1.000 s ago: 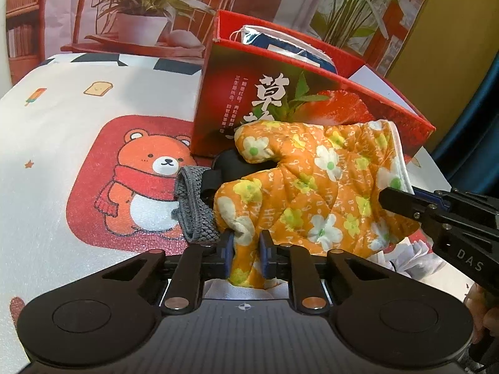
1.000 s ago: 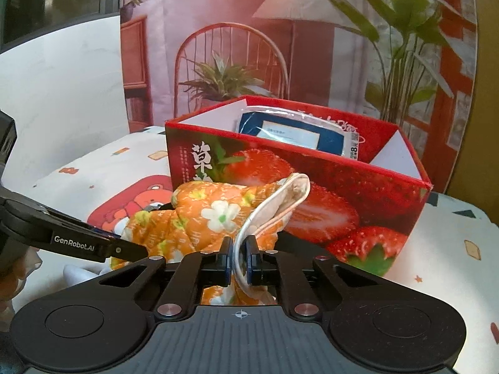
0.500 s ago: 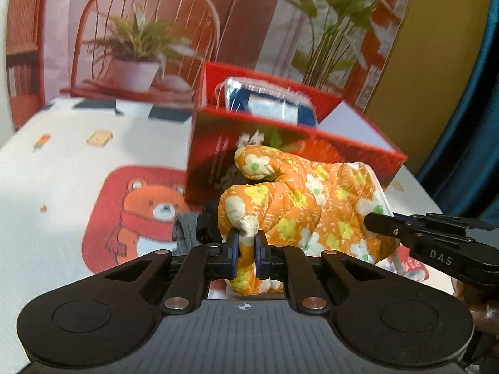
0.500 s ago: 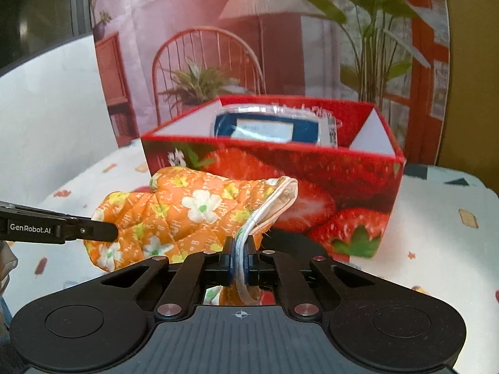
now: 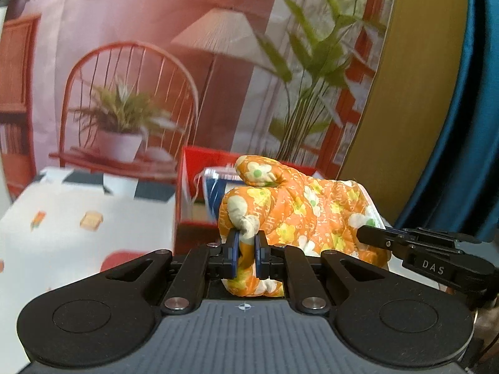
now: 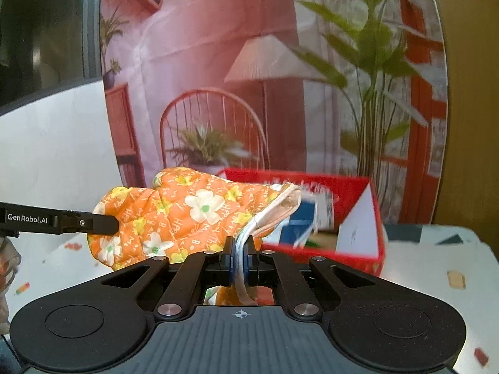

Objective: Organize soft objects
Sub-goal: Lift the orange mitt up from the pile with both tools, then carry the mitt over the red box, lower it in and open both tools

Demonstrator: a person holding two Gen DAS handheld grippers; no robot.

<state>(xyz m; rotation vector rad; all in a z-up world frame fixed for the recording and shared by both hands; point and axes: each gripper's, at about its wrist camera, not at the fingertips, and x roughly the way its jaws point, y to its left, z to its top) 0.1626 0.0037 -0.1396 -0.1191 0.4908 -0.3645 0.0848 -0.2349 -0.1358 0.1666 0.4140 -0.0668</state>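
We have the orange floral oven mitt [image 5: 299,215] slung between our two grippers, clear of the tablecloth [image 5: 78,218] and hanging in front of the open red strawberry box [image 6: 358,218], roughly level with its rim. Our left gripper [image 5: 247,249] is clamped on the rounded fingertip end of the mitt, with a wad of padded fabric bunched between the blue pads [image 5: 233,249]. Our right gripper [image 6: 239,258] is pinched shut on the pale binding at the cuff, and a thin strip of that edging runs down between the jaws. In the right wrist view the left gripper's black finger reaches in from the left and meets the mitt's far end. The mitt is light, quilted and floppy; it sags a little between the two holds and its thumb flops upward, so we judge that it will fold or drape wherever it is not supported. It will not break and the cloth is not slippery, but the cuff binding is narrow, and a hard tug there could pull it free of the right jaws. The thick fingertip end gives the surer hold. A blue and white plastic packet [image 6: 304,218] already stands inside the box, so we would lower the mitt beside it, letting the mitt go only once most of it lies below the rim; otherwise the loose end may catch on the cardboard wall.
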